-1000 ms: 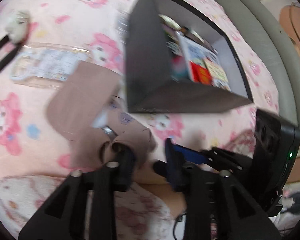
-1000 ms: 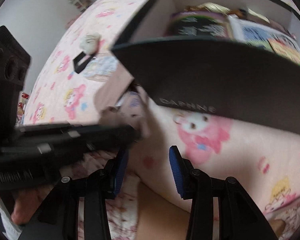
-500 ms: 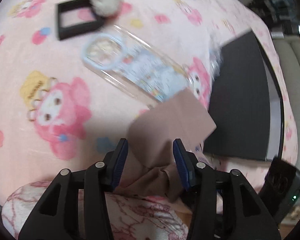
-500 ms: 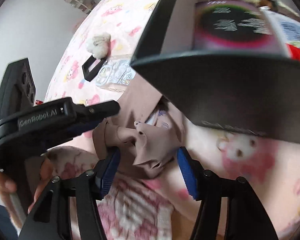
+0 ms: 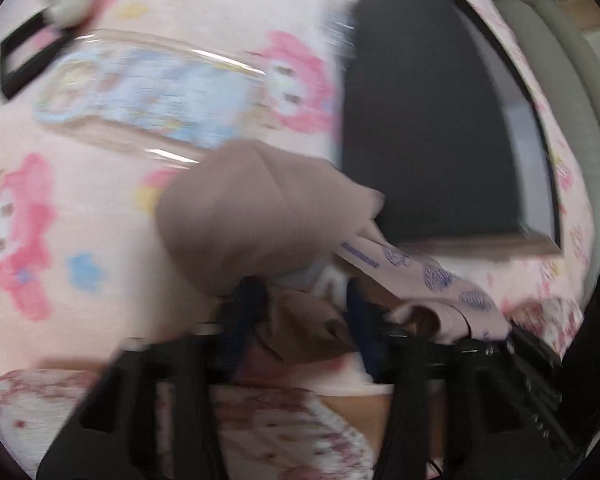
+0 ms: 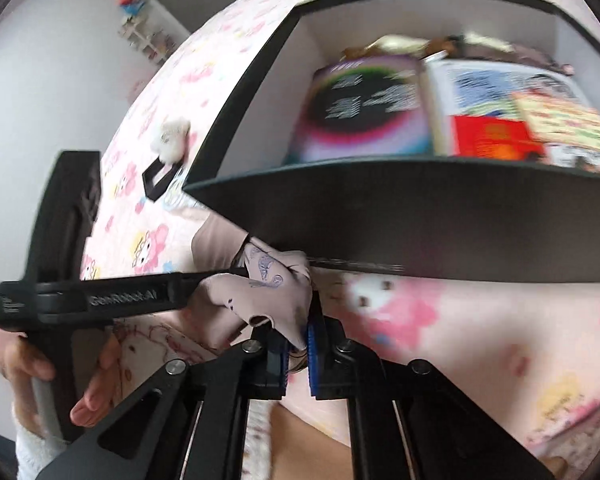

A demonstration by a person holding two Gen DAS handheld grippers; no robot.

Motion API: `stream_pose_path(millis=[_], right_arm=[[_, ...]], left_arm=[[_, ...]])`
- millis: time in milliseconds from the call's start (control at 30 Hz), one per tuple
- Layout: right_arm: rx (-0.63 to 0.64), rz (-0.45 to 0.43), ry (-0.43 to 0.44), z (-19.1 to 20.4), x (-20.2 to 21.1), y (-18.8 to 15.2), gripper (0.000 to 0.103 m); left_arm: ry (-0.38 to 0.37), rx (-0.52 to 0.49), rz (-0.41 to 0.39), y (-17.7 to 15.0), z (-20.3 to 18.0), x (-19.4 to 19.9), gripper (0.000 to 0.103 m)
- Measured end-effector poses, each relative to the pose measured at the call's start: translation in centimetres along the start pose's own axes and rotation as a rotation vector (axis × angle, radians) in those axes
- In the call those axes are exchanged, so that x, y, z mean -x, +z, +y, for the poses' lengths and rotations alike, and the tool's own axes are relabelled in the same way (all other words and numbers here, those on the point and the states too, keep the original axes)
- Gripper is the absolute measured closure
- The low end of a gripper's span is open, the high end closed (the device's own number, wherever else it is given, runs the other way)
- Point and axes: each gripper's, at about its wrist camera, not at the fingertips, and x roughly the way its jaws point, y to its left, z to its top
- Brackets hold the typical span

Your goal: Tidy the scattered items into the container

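Note:
A beige cloth pouch (image 5: pixel 256 216) with a pale printed lining (image 6: pixel 260 292) lies on the pink blanket beside the black box (image 6: pixel 380 208). My right gripper (image 6: pixel 298 344) is shut on the pouch's lining edge, just below the box's front wall. My left gripper (image 5: pixel 300 320) is open, its fingers on either side of a brown fold of the pouch; it also shows in the right wrist view (image 6: pixel 140 298) at the pouch's left. The box (image 5: pixel 428 140) holds books and packets (image 6: pixel 500 120).
A clear case with a cartoon print (image 5: pixel 148 92) lies left of the box. A black square frame (image 5: pixel 24 60) with a white plush (image 6: pixel 172 140) lies farther left. A grey sofa edge (image 5: pixel 572 100) runs along the right.
My right gripper has closed on the pouch's lining. My left gripper has moved right toward the box, the pouch bunched and lifted between the two grippers.

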Motion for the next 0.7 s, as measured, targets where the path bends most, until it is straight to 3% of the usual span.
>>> stream_pose_path(millis=[133, 233, 300, 367, 433, 500, 533, 633, 700], right_arm=[[-0.01, -0.024, -0.048, -1.6, 2.0, -0.1, 0.098], [0.001, -0.007, -0.136, -3.6, 3.4, 0.2, 0.098], [-0.006, -0.008, -0.202, -5.9, 4.3, -0.4, 0.097], [-0.031, 0.021, -0.167, -7.4, 4.7, -0.7, 0.095], [-0.055, 0.037, -0.077, -8.0, 5.9, -0.9, 0.088], [-0.051, 0.059, -0.004, -7.3, 5.1, -0.9, 0.059], [-0.037, 0.064, 0.01, -6.8, 4.6, -0.8, 0.053], [-0.001, 0.088, 0.034, -5.0, 2.0, -0.6, 0.05], [-0.004, 0.112, 0.029, -4.7, -0.2, -0.3, 0.05]], left_arm=[[-0.013, -0.062, -0.063, -1.2, -1.5, 1.2, 0.094], [0.026, 0.047, -0.11, -1.5, 0.2, 2.5, 0.094], [0.02, 0.108, -0.136, -1.7, 1.2, 3.3, 0.083], [-0.045, 0.122, -0.166, -1.7, 1.4, 4.3, 0.048], [-0.033, 0.113, -0.198, -1.2, 1.1, 4.8, 0.033], [0.054, 0.102, -0.17, 0.0, 0.8, 3.8, 0.033], [0.08, 0.101, -0.142, 0.5, 0.8, 2.9, 0.033], [0.079, 0.123, -0.053, 1.2, 1.3, 0.5, 0.034], [0.107, 0.102, -0.065, 1.0, 0.8, 0.2, 0.037]])
